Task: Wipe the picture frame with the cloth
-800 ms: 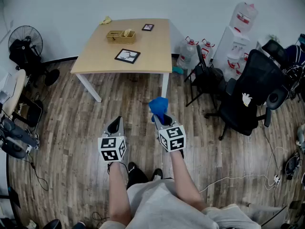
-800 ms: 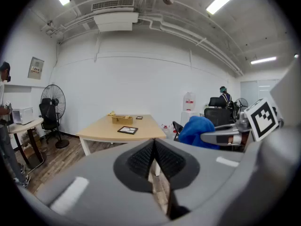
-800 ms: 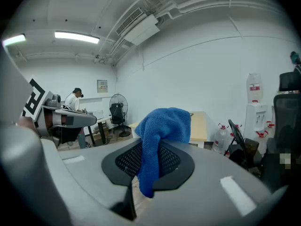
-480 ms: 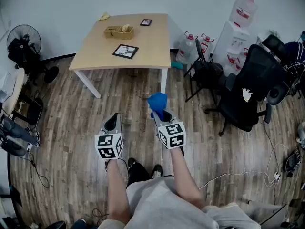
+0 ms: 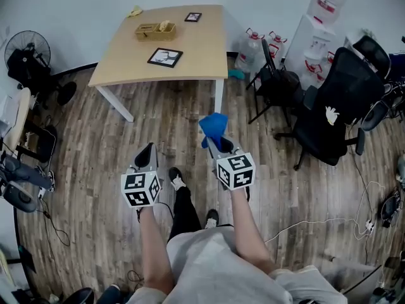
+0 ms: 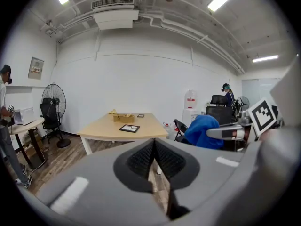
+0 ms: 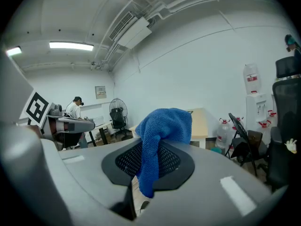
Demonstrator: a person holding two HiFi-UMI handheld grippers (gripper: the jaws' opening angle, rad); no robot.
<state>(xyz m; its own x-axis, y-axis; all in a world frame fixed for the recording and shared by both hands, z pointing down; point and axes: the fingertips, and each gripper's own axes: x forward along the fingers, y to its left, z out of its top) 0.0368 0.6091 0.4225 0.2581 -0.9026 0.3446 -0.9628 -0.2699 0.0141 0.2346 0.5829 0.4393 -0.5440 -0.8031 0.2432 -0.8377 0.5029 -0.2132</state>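
Observation:
A black picture frame (image 5: 165, 57) lies flat on the wooden table (image 5: 196, 59) far ahead; the left gripper view shows the frame (image 6: 128, 128) small on the tabletop. My right gripper (image 5: 214, 138) is shut on a blue cloth (image 5: 212, 127), which bunches up above its jaws (image 7: 162, 133). My left gripper (image 5: 146, 155) is shut with nothing in it, held level with the right one, over the wood floor well short of the table.
On the table stand a wooden tray (image 5: 151, 30) and a second small frame (image 5: 193, 17). To the right are a folding chair (image 5: 273, 90), an office chair (image 5: 335, 116), water bottles (image 5: 250, 59) and a dispenser (image 5: 316, 30). A fan (image 5: 25, 52) stands left. Cables lie on the floor.
I have stepped forward: the table sits slightly higher and nearer in the head view, one foot has swung ahead, and both grippers kept their grip and spacing.

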